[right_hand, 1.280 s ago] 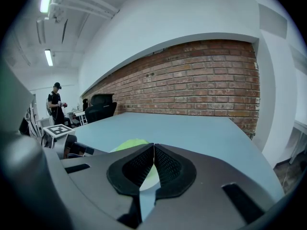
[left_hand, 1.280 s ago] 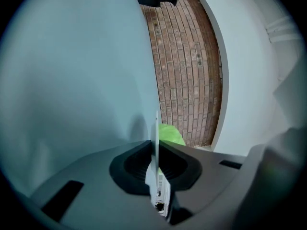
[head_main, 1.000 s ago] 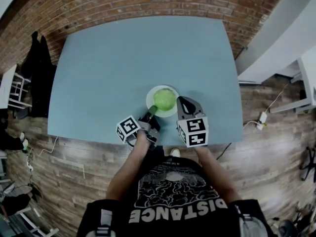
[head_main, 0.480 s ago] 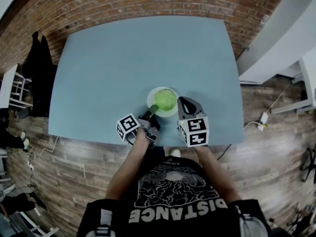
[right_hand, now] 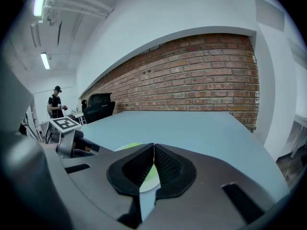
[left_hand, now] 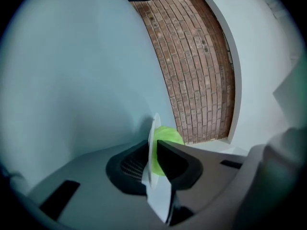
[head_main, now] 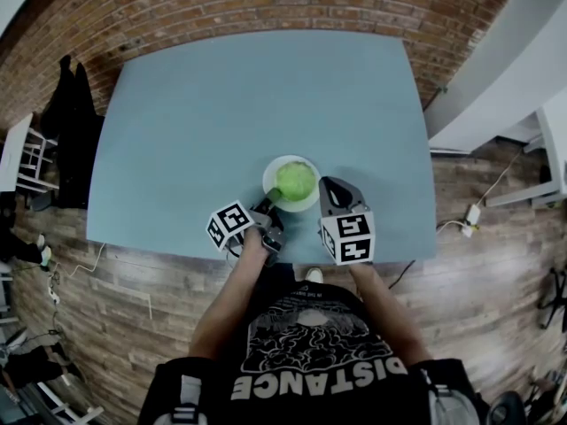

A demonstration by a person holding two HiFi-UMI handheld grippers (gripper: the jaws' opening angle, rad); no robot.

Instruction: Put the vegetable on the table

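A round green vegetable [head_main: 295,181] sits on a white plate [head_main: 270,168] near the front edge of the blue-grey table [head_main: 221,104]. My left gripper [head_main: 268,204] has the plate's near-left rim between its jaws. In the left gripper view that rim [left_hand: 154,128] stands edge-on between the pads, which still touch it while the jaws are opening, and the vegetable [left_hand: 169,134] shows just beyond. My right gripper [head_main: 327,182] is beside the plate's right rim. Its jaws [right_hand: 153,146] are shut with nothing between them, and the green vegetable [right_hand: 150,175] shows behind them.
A brick wall [head_main: 266,3] runs along the table's far side. A white desk [head_main: 496,69] stands at the right, and a chair with dark clothes [head_main: 62,113] at the left. A person [right_hand: 56,104] stands far off. The wooden floor [head_main: 115,290] lies below the front edge.
Hardly anything differs: the left gripper's marker cube has shifted very slightly, while the plate, the vegetable and the right gripper stay where they were.
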